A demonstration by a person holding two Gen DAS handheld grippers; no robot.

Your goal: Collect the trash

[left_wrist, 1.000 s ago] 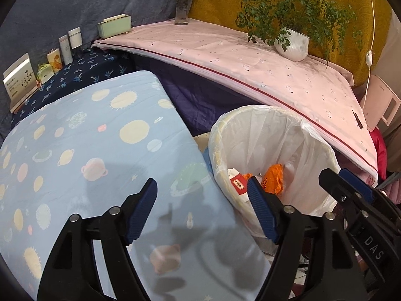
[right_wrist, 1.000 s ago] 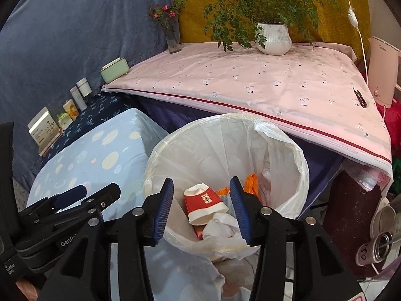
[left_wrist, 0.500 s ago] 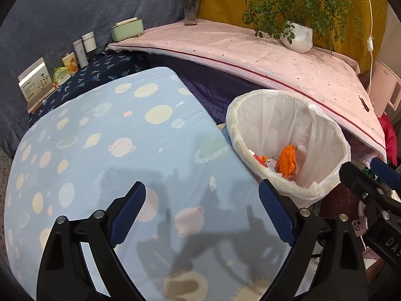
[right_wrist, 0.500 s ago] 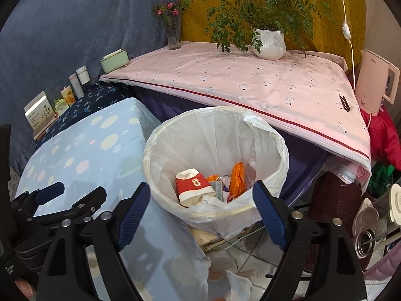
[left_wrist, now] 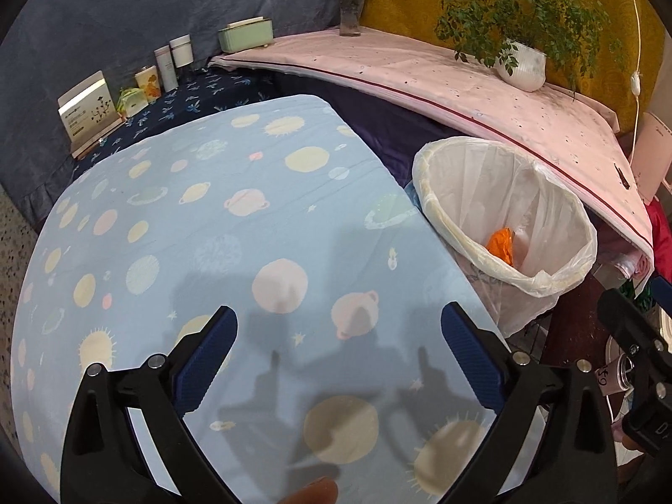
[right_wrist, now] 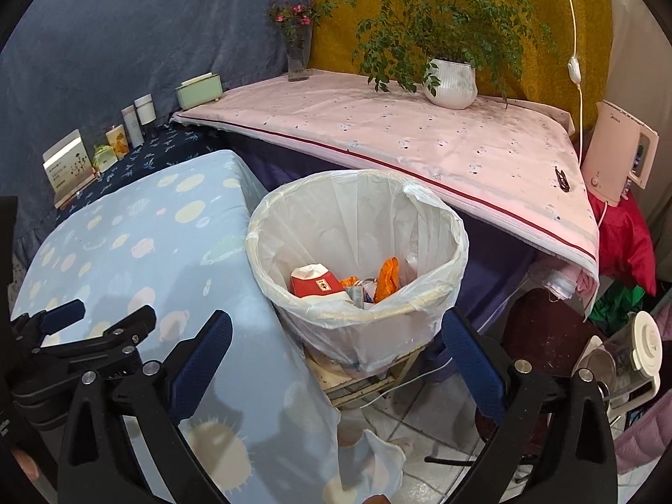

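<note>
The left gripper (left_wrist: 336, 348) stands wide, its jaws having just been opening, with nothing between its blue pads (left_wrist: 206, 361); under it lies only the blue planet-print cloth (left_wrist: 189, 218), which carries the gripper's shadow. The right gripper (right_wrist: 336, 353) is likewise spread wide, its jaws also having just been opening, and grips nothing; it hangs over the near rim of the bin (right_wrist: 357, 252), clear of it. The bin, lined with a white bag (right_wrist: 437, 210), stands just right of the blue cloth and near the front edge of the pink cloth (right_wrist: 420, 134). In it lie a red-and-white carton (right_wrist: 315, 283), an orange wrapper (right_wrist: 388, 273) and other scraps too small to name. On the pink cloth, far back, stand a potted plant (right_wrist: 451, 82), a flower vase (right_wrist: 298, 54) and a green box (right_wrist: 199, 90). Small bottles (right_wrist: 138, 119) and cards (right_wrist: 69, 164) line the far left. A pink kettle (right_wrist: 617, 155) sits at far right.
</note>
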